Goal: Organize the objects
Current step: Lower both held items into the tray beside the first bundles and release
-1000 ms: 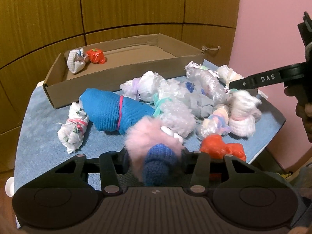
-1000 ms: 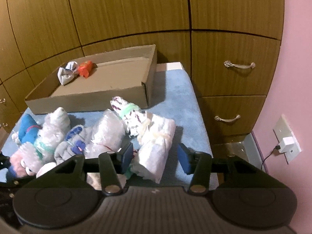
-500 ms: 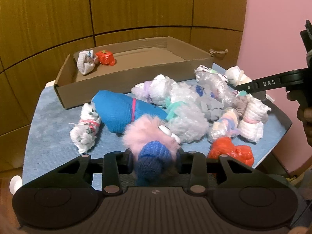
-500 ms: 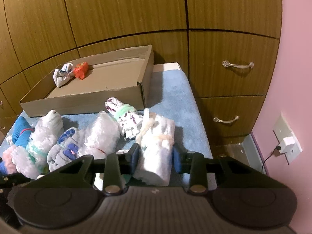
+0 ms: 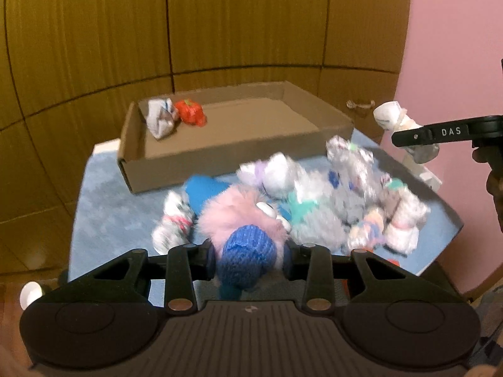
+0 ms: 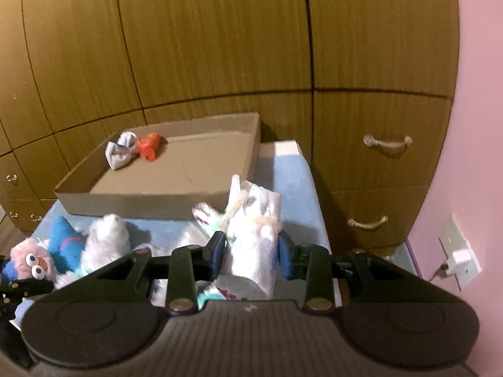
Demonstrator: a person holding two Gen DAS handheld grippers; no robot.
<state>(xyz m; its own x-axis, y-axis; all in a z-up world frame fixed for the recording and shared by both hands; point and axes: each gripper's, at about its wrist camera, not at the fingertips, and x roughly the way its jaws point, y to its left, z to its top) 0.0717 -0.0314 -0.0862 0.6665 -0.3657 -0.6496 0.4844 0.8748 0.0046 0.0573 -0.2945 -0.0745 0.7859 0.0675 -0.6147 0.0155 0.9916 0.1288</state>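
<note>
**Both grippers hold a bundle above the pile**

While the left gripper (image 5: 248, 259) pinches a pink furry toy (image 5: 242, 220) with a blue knit end between its fingers, the right gripper (image 6: 251, 253) clamps a white rolled sock bundle (image 6: 254, 229). Both are raised over the sock pile (image 5: 317, 194) on the blue-covered counter (image 5: 113, 207). Behind it, a cardboard box (image 6: 151, 202) contains a white bundle (image 6: 121, 152) touching an orange one (image 6: 149, 144).

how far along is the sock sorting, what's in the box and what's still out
Early. Done: only a white bundle and an orange bundle lie in the cardboard box. In hand: left gripper clamps the pink fuzzy sock; right gripper clamps a white roll. Left: the pile on the blue mat.
</note>
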